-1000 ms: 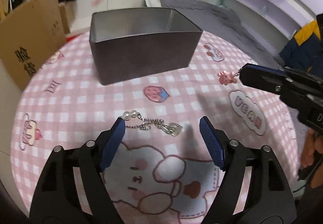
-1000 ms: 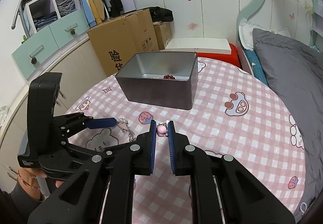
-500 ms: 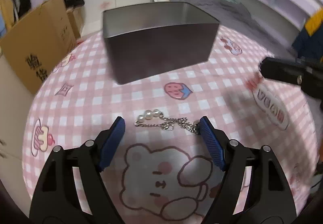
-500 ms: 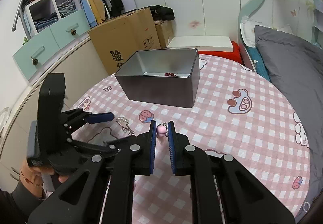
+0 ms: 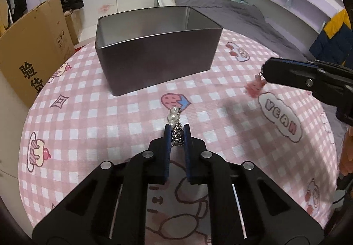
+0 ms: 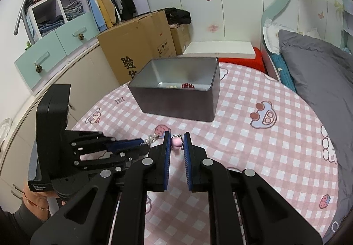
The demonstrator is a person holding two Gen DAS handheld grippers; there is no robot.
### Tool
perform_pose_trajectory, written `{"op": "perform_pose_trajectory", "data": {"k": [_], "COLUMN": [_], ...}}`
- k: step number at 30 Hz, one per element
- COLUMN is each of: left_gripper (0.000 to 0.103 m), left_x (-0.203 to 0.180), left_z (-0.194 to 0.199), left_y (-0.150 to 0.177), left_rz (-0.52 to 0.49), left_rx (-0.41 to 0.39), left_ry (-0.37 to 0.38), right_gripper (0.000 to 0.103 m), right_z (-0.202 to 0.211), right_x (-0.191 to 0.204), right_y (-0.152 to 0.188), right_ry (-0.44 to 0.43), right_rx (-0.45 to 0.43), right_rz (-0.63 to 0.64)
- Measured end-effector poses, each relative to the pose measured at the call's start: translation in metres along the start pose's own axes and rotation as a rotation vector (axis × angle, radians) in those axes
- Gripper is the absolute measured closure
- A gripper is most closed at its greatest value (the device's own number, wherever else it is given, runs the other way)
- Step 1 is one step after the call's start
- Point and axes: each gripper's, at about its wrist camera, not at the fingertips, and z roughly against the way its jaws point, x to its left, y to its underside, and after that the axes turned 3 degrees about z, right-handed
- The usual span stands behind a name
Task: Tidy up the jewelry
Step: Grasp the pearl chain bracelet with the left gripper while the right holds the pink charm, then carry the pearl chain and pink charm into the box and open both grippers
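My left gripper [image 5: 177, 134] is shut on a silver chain with pearls [image 5: 174, 116], bunched between its blue pads on the pink checked tablecloth [image 5: 88, 112]. My right gripper [image 6: 177, 142] is shut on a pink bunny charm [image 6: 176, 143], which hangs above the cloth; it also shows in the left wrist view [image 5: 256, 86]. A dark metal tin [image 5: 158, 55] stands open beyond both grippers. In the right wrist view the tin [image 6: 176, 99] holds red beads [image 6: 187, 85] and a pale piece.
A cardboard box [image 6: 136, 46] stands beyond the table's far left edge. A bed with grey bedding [image 6: 313, 73] runs along the right. Shelves and drawers [image 6: 55, 33] are at the far left.
My left gripper has closed from wide open onto the chain, gathering it between the pads. The right gripper still holds the charm and has shifted little.
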Motion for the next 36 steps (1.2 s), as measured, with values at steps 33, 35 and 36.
{"op": "perform_pose_trajectory", "data": {"k": [33, 35, 36], "left_gripper": [0.092, 0.092, 0.092], "left_x": [0.002, 0.002, 0.002], "left_z": [0.114, 0.116, 0.116], "left_y": [-0.079, -0.084, -0.088], "left_rz": [0.006, 0.003, 0.000], "left_rx": [-0.266, -0.274, -0.275], "left_ry": [0.107, 0.102, 0.101], "right_gripper": [0.093, 0.093, 0.093], "right_z": [0.042, 0.043, 0.043], "right_x": [0.017, 0.015, 0.014], "right_y": [-0.060, -0.065, -0.068], "right_ry": [-0.026, -0.034, -0.041], "right_rx": [-0.151, -0.160, -0.164], "right_rz": [0.044, 0.041, 0.036]}}
